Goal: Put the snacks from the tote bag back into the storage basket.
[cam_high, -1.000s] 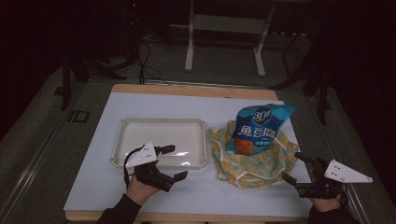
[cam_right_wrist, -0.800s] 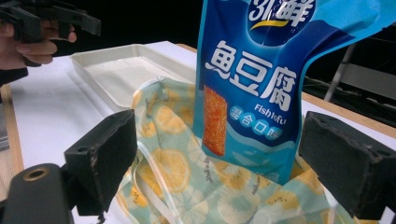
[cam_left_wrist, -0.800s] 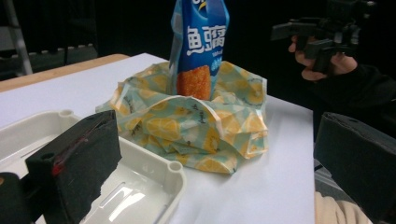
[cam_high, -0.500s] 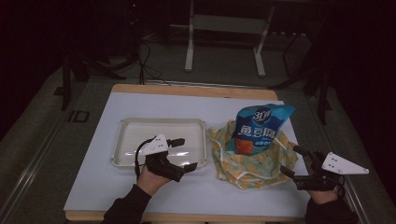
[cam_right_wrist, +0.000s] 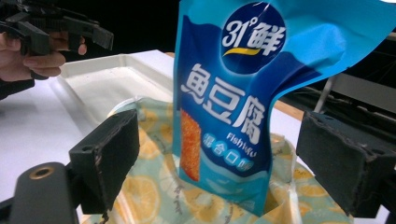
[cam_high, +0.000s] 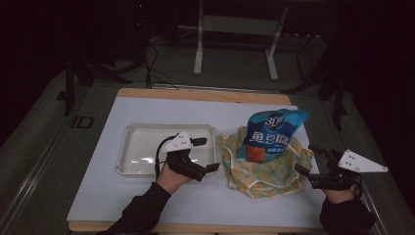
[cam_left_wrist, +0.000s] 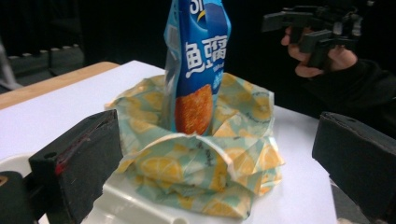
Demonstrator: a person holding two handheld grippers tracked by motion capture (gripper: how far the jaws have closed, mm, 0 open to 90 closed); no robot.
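Blue snack bag [cam_high: 270,134] could be tipped over if the lemon cloth [cam_high: 266,166] is tugged; both grippers, left [cam_high: 208,154] and right [cam_high: 306,159], are spread wide, holding nothing.

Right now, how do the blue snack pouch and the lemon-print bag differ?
The blue snack pouch stands upright and looks filled; the lemon-print bag lies slumped and crumpled on the table. The pouch is glossy blue with white lettering and an orange panel; the bag is pale teal with yellow lemon slices. The pouch sits inside the bag's open mouth, which wraps round its base. Both stand right of the white tray, between the two open grippers.
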